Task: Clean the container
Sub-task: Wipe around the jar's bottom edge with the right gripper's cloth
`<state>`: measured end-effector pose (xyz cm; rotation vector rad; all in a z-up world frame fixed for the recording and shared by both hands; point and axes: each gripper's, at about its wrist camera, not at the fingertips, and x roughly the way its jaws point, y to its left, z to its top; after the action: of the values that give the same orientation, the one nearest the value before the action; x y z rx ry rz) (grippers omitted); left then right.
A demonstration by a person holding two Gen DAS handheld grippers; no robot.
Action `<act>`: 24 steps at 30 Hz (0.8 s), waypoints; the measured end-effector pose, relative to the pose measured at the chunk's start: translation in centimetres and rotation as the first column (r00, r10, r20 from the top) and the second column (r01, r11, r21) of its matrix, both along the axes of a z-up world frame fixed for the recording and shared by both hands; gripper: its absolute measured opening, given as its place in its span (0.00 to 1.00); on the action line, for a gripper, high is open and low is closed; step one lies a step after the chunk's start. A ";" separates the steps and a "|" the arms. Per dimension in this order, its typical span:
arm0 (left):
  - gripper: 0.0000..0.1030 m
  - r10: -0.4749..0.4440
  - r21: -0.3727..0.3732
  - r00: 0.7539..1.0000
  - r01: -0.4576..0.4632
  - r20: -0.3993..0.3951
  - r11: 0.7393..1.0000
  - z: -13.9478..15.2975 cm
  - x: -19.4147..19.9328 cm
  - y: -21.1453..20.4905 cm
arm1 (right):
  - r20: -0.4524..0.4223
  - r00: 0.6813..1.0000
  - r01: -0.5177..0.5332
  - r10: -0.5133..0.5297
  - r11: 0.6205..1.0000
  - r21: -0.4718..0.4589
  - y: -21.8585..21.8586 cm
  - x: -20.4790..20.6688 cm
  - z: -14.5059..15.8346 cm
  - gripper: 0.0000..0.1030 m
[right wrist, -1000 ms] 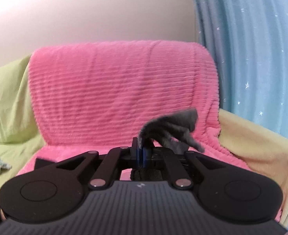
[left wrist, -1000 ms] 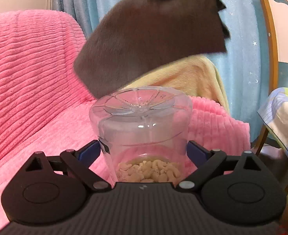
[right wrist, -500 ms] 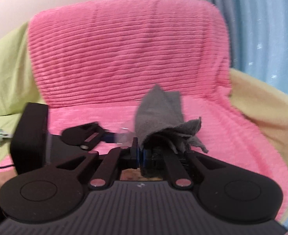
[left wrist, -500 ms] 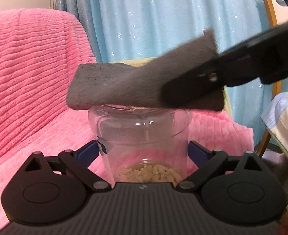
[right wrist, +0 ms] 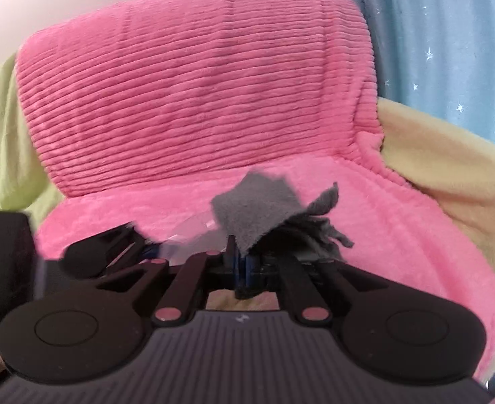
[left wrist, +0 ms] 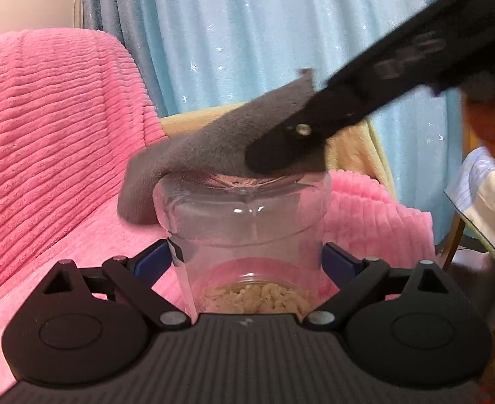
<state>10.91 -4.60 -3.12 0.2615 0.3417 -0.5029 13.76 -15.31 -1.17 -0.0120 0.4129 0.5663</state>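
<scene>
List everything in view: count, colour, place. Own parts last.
clear jar: one, transparent, upside down on the pink blanket, gripped at both sides by the left tool
pasta pieces: many, beige, inside the jar at its low end
grey cloth: one, draped over the jar's upturned base
pink blanket: one, ribbed, over the seat
yellow blanket: one, right of the pink one
curtain: one, light blue with stars, behind
left tool: one, black, shut on the jar
right tool: one, black, shut on the cloth
</scene>
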 end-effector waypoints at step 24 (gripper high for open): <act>0.93 0.017 -0.032 0.999 -0.018 -0.031 0.999 0.2 0.5 1.0 | -0.036 0.999 -0.021 0.023 0.998 0.054 2.8 3.0 -0.4 0.02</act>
<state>11.36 -3.59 -2.97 0.2190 0.3655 -0.4952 16.72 -12.51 -1.60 0.0457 0.4337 0.6003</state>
